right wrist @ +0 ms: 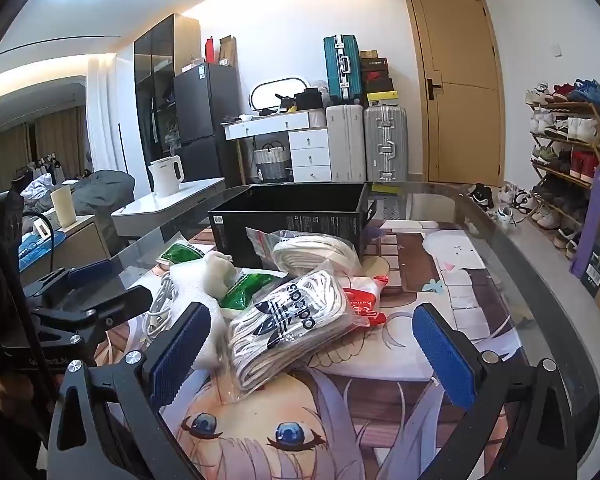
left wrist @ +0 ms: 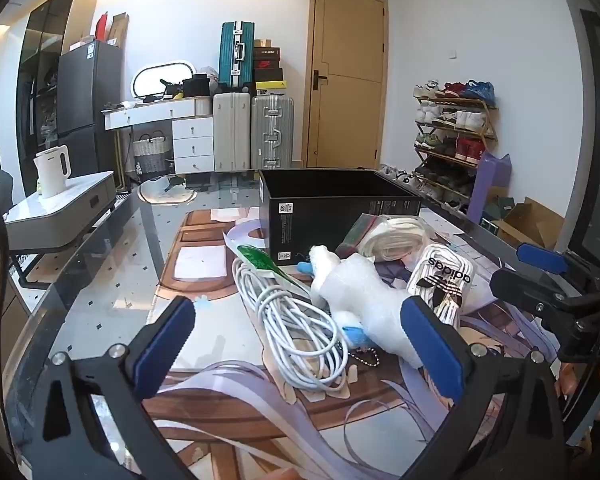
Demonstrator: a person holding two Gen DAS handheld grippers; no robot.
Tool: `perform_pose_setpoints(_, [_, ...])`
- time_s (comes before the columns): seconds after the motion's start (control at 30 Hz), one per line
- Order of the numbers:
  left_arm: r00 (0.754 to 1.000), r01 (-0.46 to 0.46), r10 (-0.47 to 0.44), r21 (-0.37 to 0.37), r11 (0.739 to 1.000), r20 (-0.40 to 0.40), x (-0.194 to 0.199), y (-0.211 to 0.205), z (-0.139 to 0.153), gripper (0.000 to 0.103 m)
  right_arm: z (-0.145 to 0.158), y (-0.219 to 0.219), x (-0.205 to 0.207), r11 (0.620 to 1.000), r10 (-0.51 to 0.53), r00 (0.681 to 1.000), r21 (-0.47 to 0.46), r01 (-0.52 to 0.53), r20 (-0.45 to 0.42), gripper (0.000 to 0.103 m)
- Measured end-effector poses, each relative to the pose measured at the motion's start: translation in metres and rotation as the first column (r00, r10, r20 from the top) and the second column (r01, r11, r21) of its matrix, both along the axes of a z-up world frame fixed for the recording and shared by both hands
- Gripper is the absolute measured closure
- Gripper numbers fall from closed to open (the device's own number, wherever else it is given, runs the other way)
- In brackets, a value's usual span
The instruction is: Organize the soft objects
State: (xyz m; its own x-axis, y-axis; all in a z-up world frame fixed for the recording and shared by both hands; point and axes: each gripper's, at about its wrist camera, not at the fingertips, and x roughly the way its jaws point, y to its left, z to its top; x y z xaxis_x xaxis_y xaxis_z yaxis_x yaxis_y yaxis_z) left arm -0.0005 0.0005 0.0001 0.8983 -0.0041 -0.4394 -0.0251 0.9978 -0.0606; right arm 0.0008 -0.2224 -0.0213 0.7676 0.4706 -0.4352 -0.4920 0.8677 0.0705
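Note:
A pile of soft things lies on a glass table in front of an open black box (left wrist: pixel 332 208), also in the right wrist view (right wrist: pixel 292 216). A coiled white cable (left wrist: pixel 296 324), a white bubble-wrapped bundle (left wrist: pixel 360 292), a bagged pack of Adidas socks (left wrist: pixel 444 280) (right wrist: pixel 292 328), a bag of white cord (right wrist: pixel 316 252), green packets (right wrist: pixel 256 284) and a red-and-white bag (right wrist: pixel 364 304) make up the pile. My left gripper (left wrist: pixel 300 348) is open, with the cable and bundle between its fingers. My right gripper (right wrist: pixel 312 352) is open around the sock pack.
The table carries an anime-print mat (right wrist: pixel 380 380). A white kettle (left wrist: pixel 52 172) stands on a side table at left. Suitcases (left wrist: pixel 272 132), a door and a shoe rack (left wrist: pixel 456 136) line the far wall. The table's right edge (right wrist: pixel 548 280) curves nearby.

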Motion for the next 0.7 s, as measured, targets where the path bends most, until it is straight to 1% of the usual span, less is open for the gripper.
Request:
perform_pose_setpoints(0.07, [1.000,-0.002,0.002,-0.011,1.000,0.002,-0.001,0.001,0.000,0.000,0.000,0.000,0.000,1.000,0.005,1.000,0.013,-0.005,0.001,0.000])
perform_pose_setpoints(0.27, [1.000,0.002,-0.001,-0.035,0.999,0.014,-0.006,0.000,0.000,0.000,-0.001,0.003,0.002,1.000,0.011,1.000,0.008,-0.011,-0.007,0.000])
perform_pose_setpoints(0.3, [1.000,-0.002,0.002,-0.017,1.000,-0.005,-0.001,-0.001,-0.003,0.000,-0.003,0.004,0.004,1.000,0.009,1.000,0.007,-0.009,-0.007,0.000])
perform_pose_setpoints(0.33, [1.000,-0.007,0.007,-0.027,1.000,-0.010,0.003,0.006,-0.001,0.000,-0.003,0.003,0.004,1.000,0.009,1.000,0.007,-0.009,-0.005,0.000])
perform_pose_setpoints(0.47, [1.000,-0.010,0.009,-0.026,1.000,-0.010,0.005,0.010,-0.001,0.000,-0.004,0.005,0.005,1.000,0.008,1.000,0.008,-0.008,-0.001,0.000])
perform_pose_setpoints(0.7, [1.000,-0.011,0.011,-0.019,1.000,-0.006,0.002,0.006,0.001,0.000,-0.004,0.001,0.004,1.000,0.011,1.000,0.000,-0.011,-0.003,0.000])
